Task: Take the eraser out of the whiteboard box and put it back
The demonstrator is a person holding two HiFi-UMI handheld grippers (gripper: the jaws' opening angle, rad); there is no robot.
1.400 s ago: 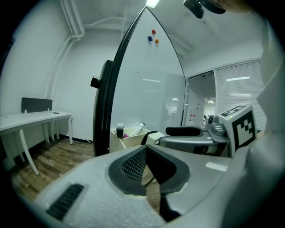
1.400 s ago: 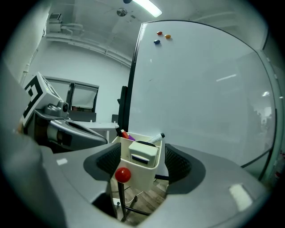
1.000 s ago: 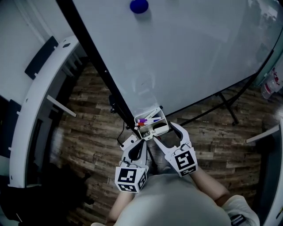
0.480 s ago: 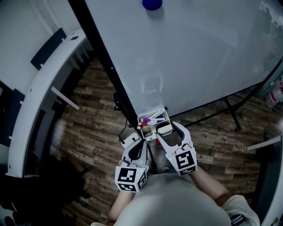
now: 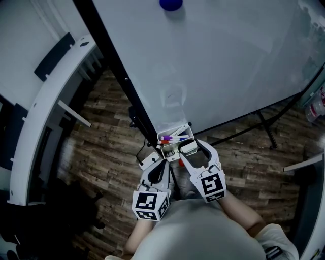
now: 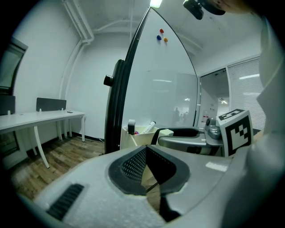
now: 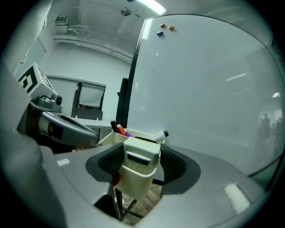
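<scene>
A small cream whiteboard box hangs at the whiteboard's lower edge with several markers in it. The cream eraser stands at the box's near end. My right gripper reaches level to it. In the right gripper view the eraser fills the gap and both pads lie against its sides; the jaws have just been closing on it. My left gripper hangs just left of the box, apart from it. Its jaws meet with nothing between them.
The big whiteboard leans on a black frame with stand legs on the wood floor. A blue magnet sticks on the board. A white desk curves along the left.
My right gripper has moved forward, so its jaws now flank the eraser at the box's near end, and they have narrowed. The left gripper has stayed put.
</scene>
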